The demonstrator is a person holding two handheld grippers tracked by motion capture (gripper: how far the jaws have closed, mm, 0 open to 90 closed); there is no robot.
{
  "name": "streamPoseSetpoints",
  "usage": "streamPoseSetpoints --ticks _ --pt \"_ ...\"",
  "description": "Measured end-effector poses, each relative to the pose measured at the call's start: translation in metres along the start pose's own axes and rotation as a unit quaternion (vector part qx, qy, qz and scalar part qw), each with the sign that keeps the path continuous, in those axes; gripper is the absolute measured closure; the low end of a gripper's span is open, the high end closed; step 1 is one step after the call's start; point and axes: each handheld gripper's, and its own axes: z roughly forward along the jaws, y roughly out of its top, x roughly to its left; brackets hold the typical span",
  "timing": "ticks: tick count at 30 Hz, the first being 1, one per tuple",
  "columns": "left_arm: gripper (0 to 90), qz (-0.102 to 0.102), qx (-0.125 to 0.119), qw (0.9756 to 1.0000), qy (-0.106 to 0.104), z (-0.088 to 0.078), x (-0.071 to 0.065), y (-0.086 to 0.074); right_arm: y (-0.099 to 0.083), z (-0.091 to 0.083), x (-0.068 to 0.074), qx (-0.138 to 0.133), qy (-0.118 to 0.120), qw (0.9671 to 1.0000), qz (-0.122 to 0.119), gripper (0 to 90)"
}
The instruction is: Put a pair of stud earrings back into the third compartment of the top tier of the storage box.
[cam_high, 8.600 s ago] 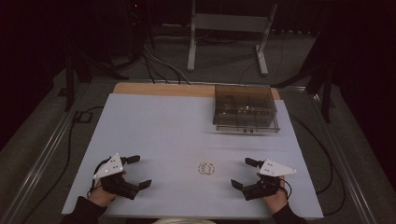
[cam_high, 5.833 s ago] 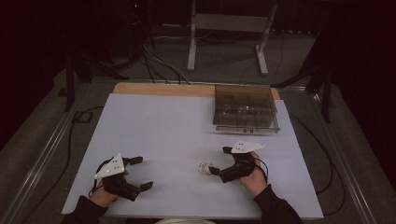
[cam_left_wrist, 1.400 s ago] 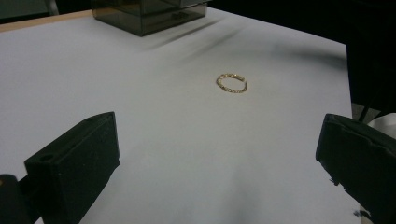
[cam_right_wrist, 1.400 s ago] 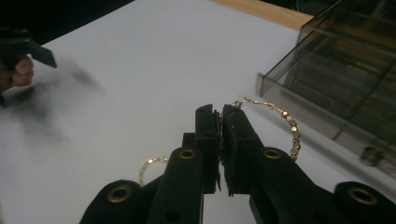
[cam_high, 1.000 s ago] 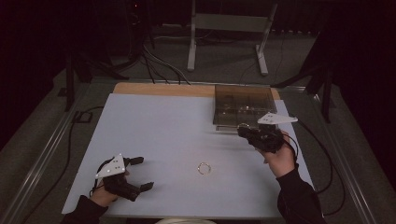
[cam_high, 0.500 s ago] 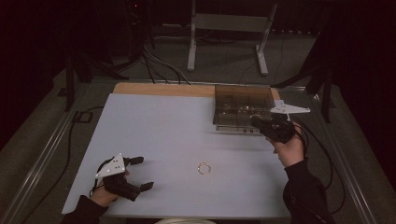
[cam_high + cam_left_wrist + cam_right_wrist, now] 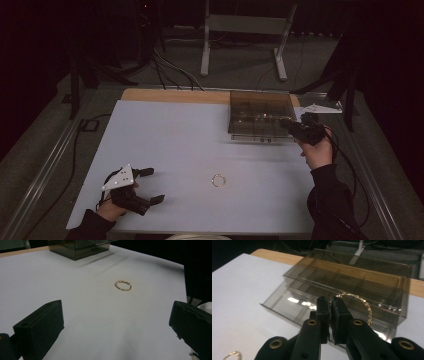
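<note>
A dim lab or recording studio: a white counter (image 7: 170, 135) stands among black surroundings, cables (image 7: 172, 70) trail over a grey floor (image 7: 240, 65), and a metal stand (image 7: 245, 30) rises beyond the counter's far edge.

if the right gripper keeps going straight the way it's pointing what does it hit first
Most likely the clear box right ahead of it. The right gripper, shut on a gold bracelet, points at the box's near side, though the gap is hard to judge.
</note>
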Motion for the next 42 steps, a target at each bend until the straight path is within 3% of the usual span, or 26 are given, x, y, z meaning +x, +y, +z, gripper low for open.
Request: streamPoseSetpoints --ticks 8,20,29,42 --pt "0.5 0.002 -0.001 1.0 0.001 0.0 0.0 0.0 -0.007 0.015 -0.017 0.02 -0.013 0.9996 0.017 85.1" --pt "0.5 -0.001 -0.003 1.0 0.001 -0.001 0.0 0.0 -0.017 0.036 -0.031 0.052 -0.024 0.9978 0.032 84.6" --pt "0.5 -0.001 -0.003 1.0 0.0 0.0 0.0 0.0 -0.012 0.027 -0.031 0.026 -0.021 0.9986 0.041 62.0" --pt "0.5 -0.002 -0.004 1.0 0.0 -0.001 0.001 0.001 -0.002 0.01 0.0 -0.006 0.03 0.9992 0.025 33.3"
